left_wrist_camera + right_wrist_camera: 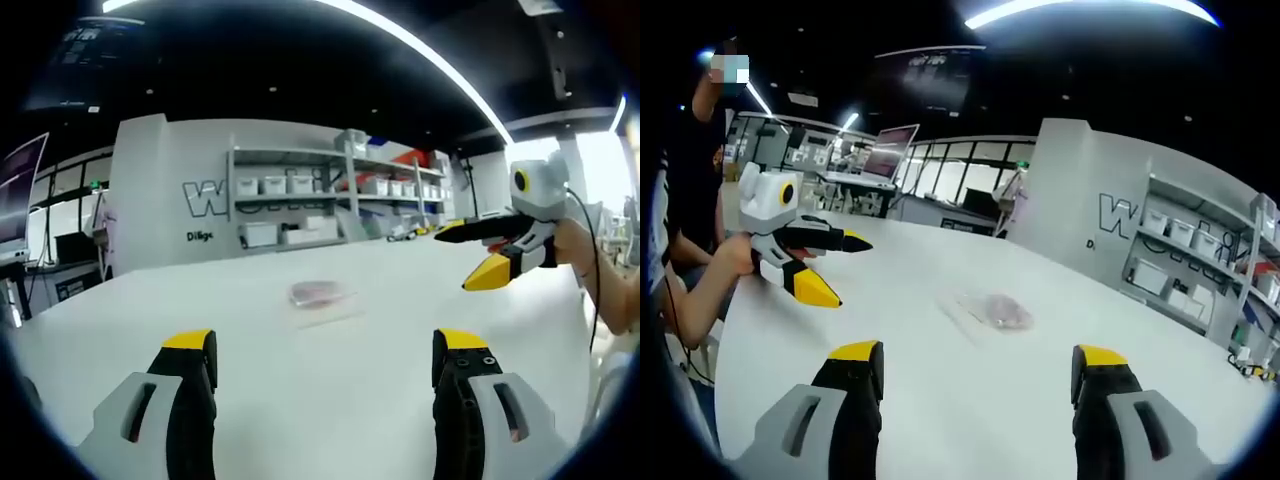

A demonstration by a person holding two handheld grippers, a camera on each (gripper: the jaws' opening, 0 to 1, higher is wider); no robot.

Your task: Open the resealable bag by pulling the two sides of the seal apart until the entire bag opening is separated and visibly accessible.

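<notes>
White tabletop (pixel 300 400) takes up most of both views, big and rounded, sitting in a dim lab with light strips overhead. In the left gripper view the left claw (pixel 325 365) sits nearest at 6 o'clock, its two yellow-tipped jaws spread wide with bare tabletop between them, holding nothing. Just past it, toward the middle of the view, the resealable bag (pixel 322 297) lies flat on the tabletop, clear plastic with something pinkish inside, well apart from both claws; can't tell from here whether the seal is open. Out at 3 o'clock the right claw (pixel 478 257) hangs above the tabletop in a person's hand (pixel 575 245), jaws parted, empty. Same deal in the right gripper view: right claw (pixel 978 362) at 6 o'clock, jaws wide, nothing in them, the bag (pixel 995 310) just beyond near the center, and the left claw (pixel 845 268) over at 9 o'clock, open, held by a person's hand (pixel 735 255). Farthest back there's a grey wall with shelves (pixel 330 195) full of white bins, around 12 o'clock in the left gripper view and 3 o'clock (pixel 1190 250) in the right gripper view.
</notes>
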